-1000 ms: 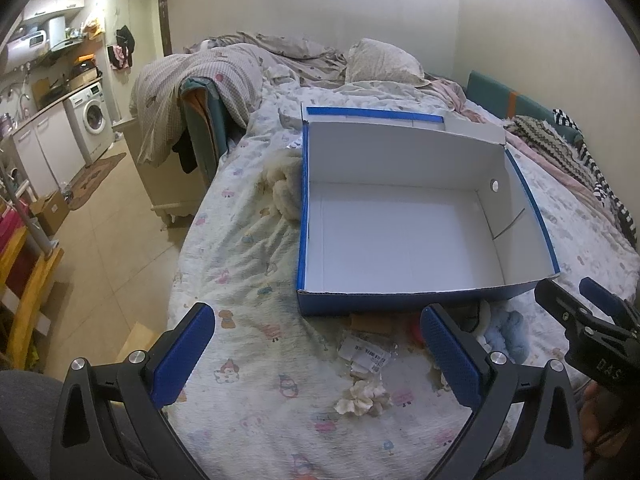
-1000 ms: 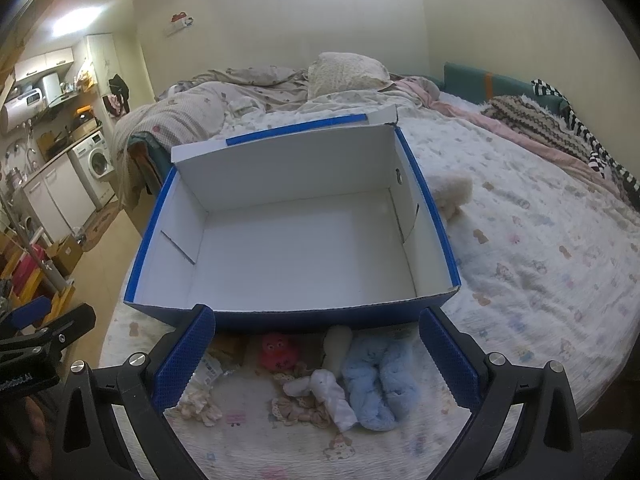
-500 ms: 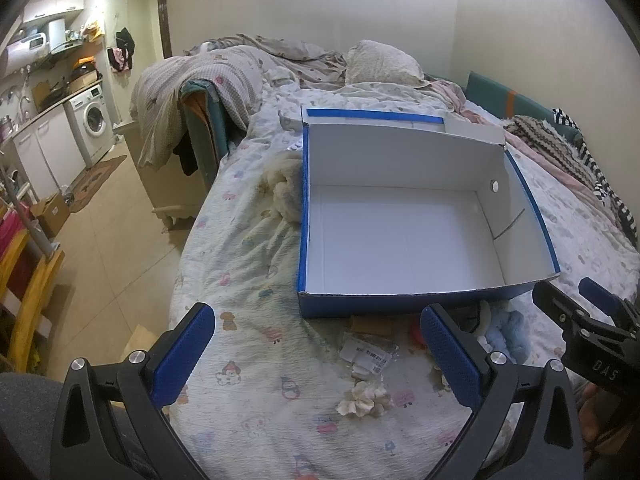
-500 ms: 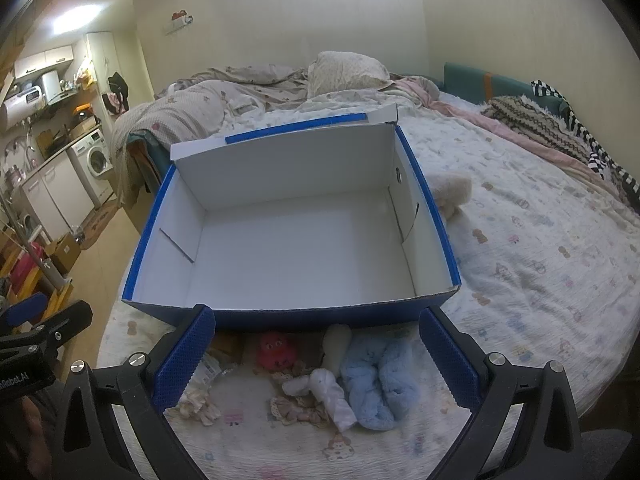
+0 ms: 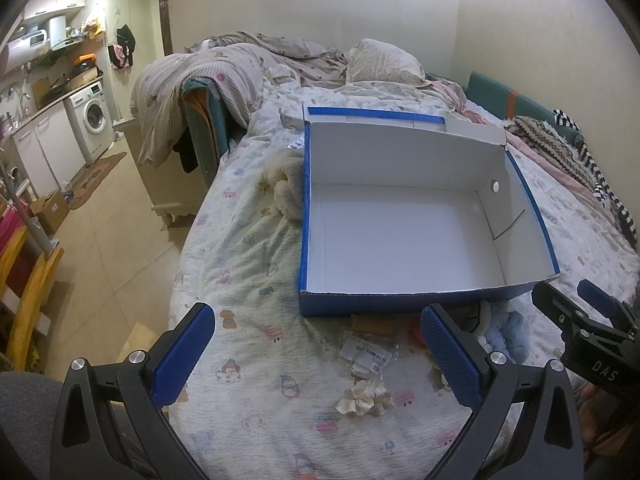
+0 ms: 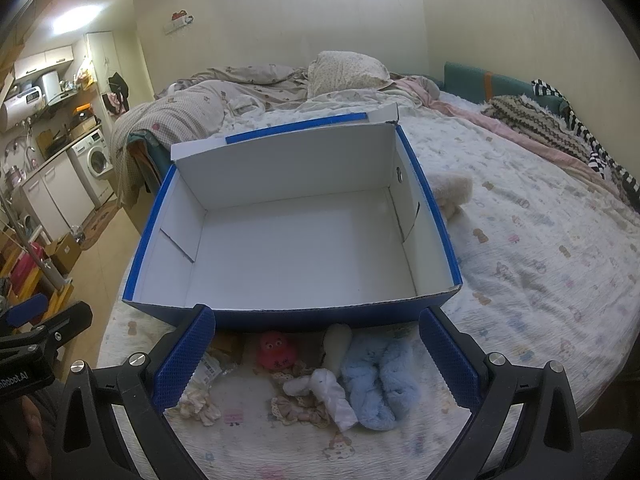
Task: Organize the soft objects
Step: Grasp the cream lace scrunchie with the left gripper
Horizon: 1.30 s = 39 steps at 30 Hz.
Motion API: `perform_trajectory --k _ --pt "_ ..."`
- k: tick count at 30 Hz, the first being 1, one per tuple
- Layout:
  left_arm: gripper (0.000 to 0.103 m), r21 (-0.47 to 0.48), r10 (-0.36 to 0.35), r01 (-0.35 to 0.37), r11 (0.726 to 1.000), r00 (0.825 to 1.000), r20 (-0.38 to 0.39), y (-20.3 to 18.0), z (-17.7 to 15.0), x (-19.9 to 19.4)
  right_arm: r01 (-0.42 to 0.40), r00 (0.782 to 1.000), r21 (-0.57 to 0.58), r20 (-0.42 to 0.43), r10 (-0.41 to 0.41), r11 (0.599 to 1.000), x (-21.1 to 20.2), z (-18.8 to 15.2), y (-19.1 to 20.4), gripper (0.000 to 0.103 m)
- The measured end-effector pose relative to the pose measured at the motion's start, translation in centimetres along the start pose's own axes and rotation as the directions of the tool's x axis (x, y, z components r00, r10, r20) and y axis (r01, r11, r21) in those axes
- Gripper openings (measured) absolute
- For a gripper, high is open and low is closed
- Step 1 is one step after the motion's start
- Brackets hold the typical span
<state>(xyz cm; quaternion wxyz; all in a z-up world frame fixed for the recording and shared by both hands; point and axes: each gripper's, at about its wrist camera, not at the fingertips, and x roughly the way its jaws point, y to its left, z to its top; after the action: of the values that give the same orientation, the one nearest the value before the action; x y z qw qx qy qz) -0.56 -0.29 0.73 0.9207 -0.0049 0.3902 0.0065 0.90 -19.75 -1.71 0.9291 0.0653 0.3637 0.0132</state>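
Observation:
An empty blue box with a white inside [image 6: 288, 256] [image 5: 404, 236] sits open on the bed. Just in front of it lie soft items: a fluffy light blue piece [image 6: 380, 384] [image 5: 508, 332], a red plush [image 6: 276, 350], a white cloth [image 6: 328, 392], a lacy scrunchie [image 6: 296, 412] and a cream scrunchie [image 5: 362, 398] [image 6: 198, 402]. My right gripper [image 6: 316, 364] is open and empty above these items. My left gripper [image 5: 320, 360] is open and empty, hovering left of them over the sheet.
A cream fluffy item [image 5: 286, 188] [image 6: 452, 192] lies beside the box. A plastic packet with a label [image 5: 368, 354] lies near the cream scrunchie. Bedding and a pillow [image 5: 380, 62] pile at the back. The bed edge drops to the tiled floor [image 5: 100, 248] at left.

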Motion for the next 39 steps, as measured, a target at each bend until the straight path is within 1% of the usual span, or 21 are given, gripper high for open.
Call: perform_trajectory --k 12,20,23,26,28,29,31,33,34,35,36,37,39 --pt "0.103 0.001 -0.002 0.002 1.0 1.0 -0.005 0.2 -0.2 0.2 -0.006 1.0 -0.001 -0.011 0.006 1.0 0.2 -0.3 -0.2 0.103" --pt "0.103 -0.001 0.005 -0.005 1.0 1.0 -0.027 0.4 -0.2 0.6 -0.007 1.0 -0.006 -0.018 0.007 1.0 0.3 -0.4 -0.1 0.103" --pt "0.103 -0.013 0.002 -0.003 1.0 0.998 -0.063 0.7 -0.3 1.3 -0.011 1.0 -0.01 -0.024 0.01 1.0 0.4 -0.4 0.0 0.103" --pt "0.103 -0.057 0.006 -0.014 0.998 0.99 -0.142 1.4 -0.5 2.8 -0.012 1.0 -0.011 -0.026 0.011 1.0 0.4 -0.4 0.1 0.103" --pt "0.103 -0.104 -0.014 -0.008 0.995 0.978 -0.21 2.0 -0.7 4.1 -0.014 0.999 -0.01 -0.03 0.014 1.0 0.5 -0.5 0.1 0.103" --pt "0.101 -0.128 -0.03 -0.002 0.992 0.967 -0.254 2.3 -0.8 5.0 -0.015 0.999 -0.01 -0.033 0.015 1.0 0.6 -0.5 0.2 0.103" --pt "0.099 -0.144 -0.058 0.009 0.99 0.939 -0.339 2.3 -1.3 6.7 -0.015 0.999 -0.013 -0.039 0.014 1.0 0.6 -0.5 0.2 0.103" --pt "0.096 -0.165 -0.089 0.024 0.986 0.911 -0.402 2.0 -2.0 8.1 -0.014 0.999 -0.016 -0.045 0.013 1.0 0.8 -0.5 0.3 0.103" --pt "0.094 -0.186 -0.12 0.039 0.982 0.885 -0.449 1.5 -2.6 9.1 -0.015 0.999 -0.015 -0.049 0.014 1.0 0.8 -0.5 0.2 0.103" --pt "0.092 -0.194 -0.132 0.043 0.98 0.87 -0.475 1.2 -3.0 9.7 -0.016 0.998 -0.014 -0.053 0.015 1.0 0.9 -0.5 0.2 0.103" --pt "0.092 -0.204 -0.148 0.049 0.978 0.848 -0.508 0.8 -3.6 10.5 -0.019 0.998 -0.01 -0.057 0.018 1.0 0.9 -0.5 0.1 0.103" --pt "0.091 -0.207 -0.157 0.053 0.977 0.833 -0.53 0.2 -3.8 11.0 -0.024 0.998 -0.004 -0.061 0.023 1.0 1.0 -0.5 0.0 0.103" --pt "0.091 -0.208 -0.162 0.053 0.977 0.819 -0.55 -0.5 -4.4 11.8 -0.04 0.997 0.019 -0.068 0.042 0.999 1.1 -0.4 -0.3 0.103"
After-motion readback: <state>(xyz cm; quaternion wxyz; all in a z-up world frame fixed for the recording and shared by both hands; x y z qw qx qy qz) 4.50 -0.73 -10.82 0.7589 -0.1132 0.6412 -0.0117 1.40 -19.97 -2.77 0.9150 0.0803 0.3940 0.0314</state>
